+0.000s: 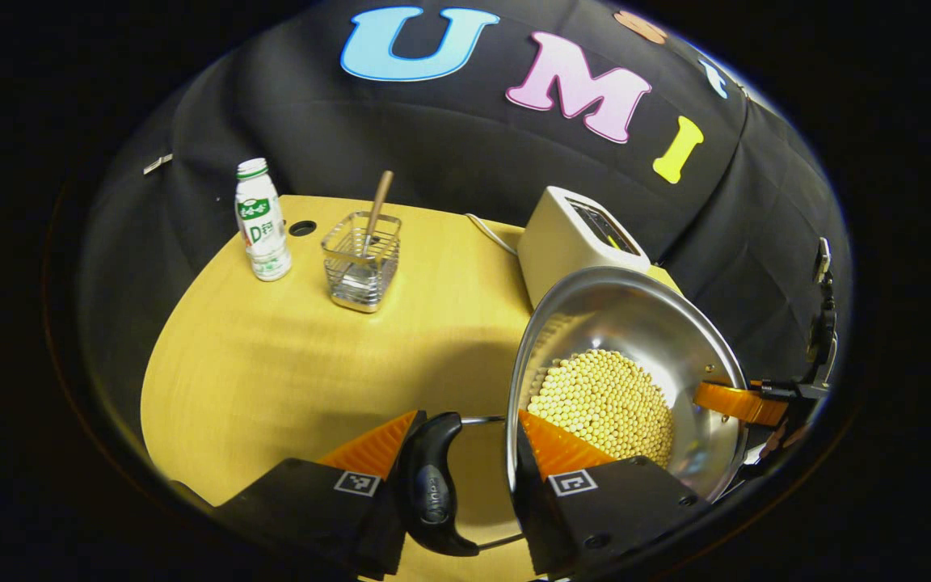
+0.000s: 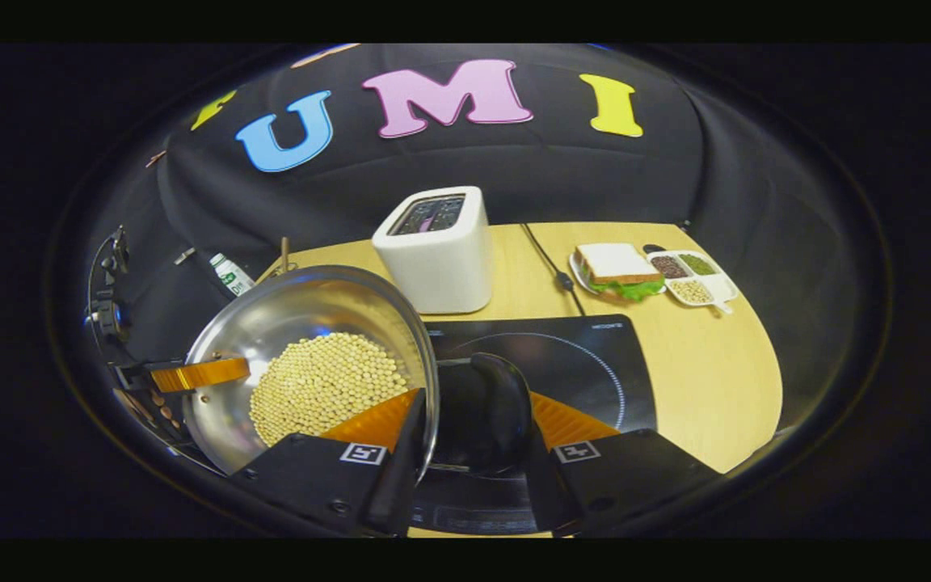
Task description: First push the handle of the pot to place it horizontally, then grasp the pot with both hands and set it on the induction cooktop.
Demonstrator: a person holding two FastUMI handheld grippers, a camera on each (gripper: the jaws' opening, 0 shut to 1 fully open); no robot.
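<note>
1. Black cloth walls back a yellow wooden table (image 1: 271, 364). In the left gripper view, a small white bottle (image 1: 262, 220) stands far left and a wire basket (image 1: 362, 260) with a wooden stick in it sits just to its right; both are well apart from the work.
2. Right of these, the left gripper (image 1: 465, 432) closes on the pot's dark left handle (image 1: 433, 485), one finger on each side; the wire loop joining handle to rim runs between them.
3. The steel pot (image 1: 635, 323) with pale beans (image 1: 603, 400) heaped in it hangs tilted just right of that gripper, seemingly off the table. A white toaster (image 1: 575, 238) stands behind it.
4. In the right gripper view, the right gripper (image 2: 473, 420) clamps the pot's other dark handle (image 2: 486, 404), with the pot rim just left of its fingers.
5. The induction cooktop (image 2: 570, 356) lies directly below and beyond that handle, near the toaster. A sandwich plate (image 2: 615, 271) and a divided dish (image 2: 692, 277) sit far right.
6. Judgement: the carry is under way and the set-down remains. To do it well, level the two hands so the beans do not slide toward the low side, move both grippers together, centre the base over the ring on the cooktop, and lower evenly before loosening either grip.
</note>
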